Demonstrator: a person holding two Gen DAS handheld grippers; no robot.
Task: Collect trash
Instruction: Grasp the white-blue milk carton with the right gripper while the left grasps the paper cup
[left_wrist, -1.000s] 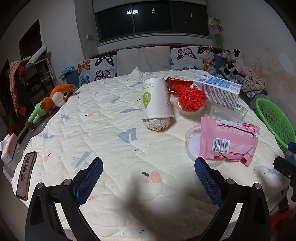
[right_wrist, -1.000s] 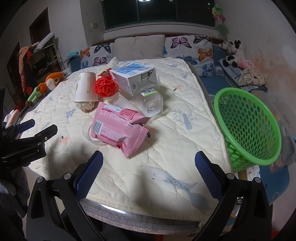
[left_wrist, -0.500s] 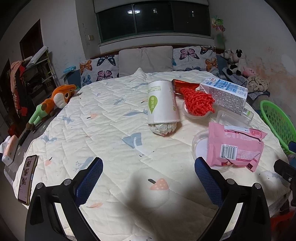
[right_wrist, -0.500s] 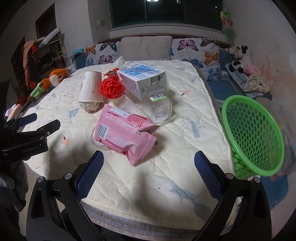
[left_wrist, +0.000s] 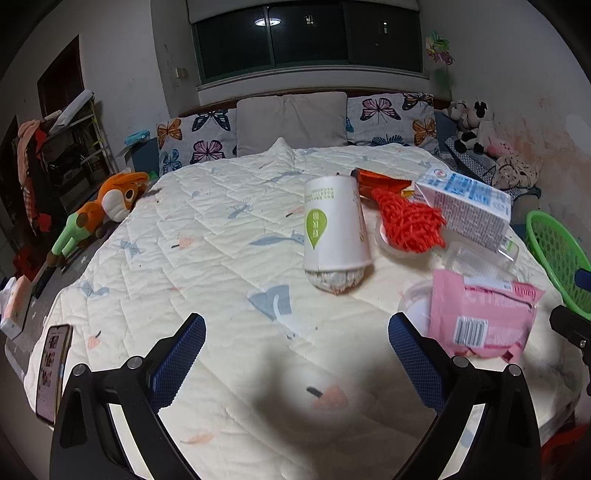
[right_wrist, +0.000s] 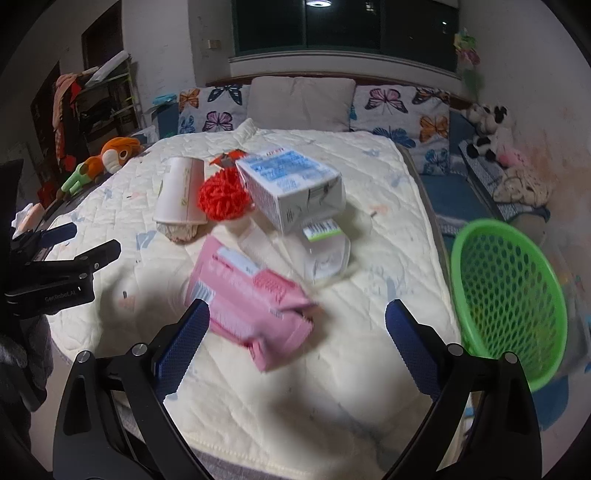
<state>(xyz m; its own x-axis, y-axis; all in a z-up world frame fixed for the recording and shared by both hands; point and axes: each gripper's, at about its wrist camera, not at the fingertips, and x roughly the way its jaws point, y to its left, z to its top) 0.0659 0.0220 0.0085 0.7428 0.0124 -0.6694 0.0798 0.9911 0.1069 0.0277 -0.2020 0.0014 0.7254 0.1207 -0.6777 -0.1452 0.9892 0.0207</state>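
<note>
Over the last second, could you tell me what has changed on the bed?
Both grippers moved in toward the trash: the pink wrapper now lies just ahead of the right gripper, whose jaws are closing slightly, with nothing gripped. The left gripper is open and empty. The paper cup, carton and green basket stayed put.

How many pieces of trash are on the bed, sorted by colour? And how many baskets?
White: 2, paper cup, milk carton
Red or orange: 2, red net, orange wrapper
Pink: 1, snack bag
Clear: 2, plastic box, round lid
Green: 1, basket
Total: 8
</note>
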